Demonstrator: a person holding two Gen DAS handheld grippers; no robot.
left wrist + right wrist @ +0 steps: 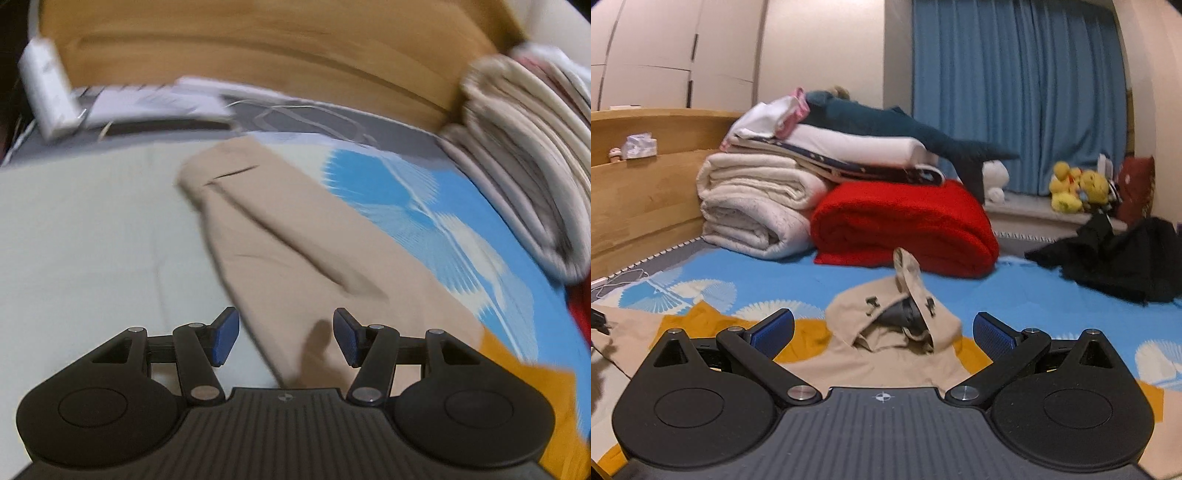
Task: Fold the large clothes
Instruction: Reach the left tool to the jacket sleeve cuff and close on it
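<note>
Lying spread along the bed (74, 229), one pair of beige trousers (295, 240): legs stretching away in the left view, waistband (897, 325) rumpled and gaping open in the right view, belt loops showing. Looking barely begun, judging by the lie of the cloth: apparently laid leg over leg lengthwise, though blur making that uncertain; cross folds not yet made, waistband wanting smoothing first.

Hovering over the near end of the cloth, left gripper (286, 334), fingers spread apart and gripping nothing. Hanging just short of the waistband, right gripper (884, 328), fingers likewise released and wide, nothing between them.

Counting the rest: one blue patterned sheet (1034, 291) under the trousers; one red blanket (905, 229); two rolled white quilts (753, 206) stacked beside it, further folded linens piled above; one shark plush (886, 118) on top; one heap of black clothing (1115, 258), perhaps awaiting folding; a cluster of yellow toys (1078, 188), number unclear.
</note>
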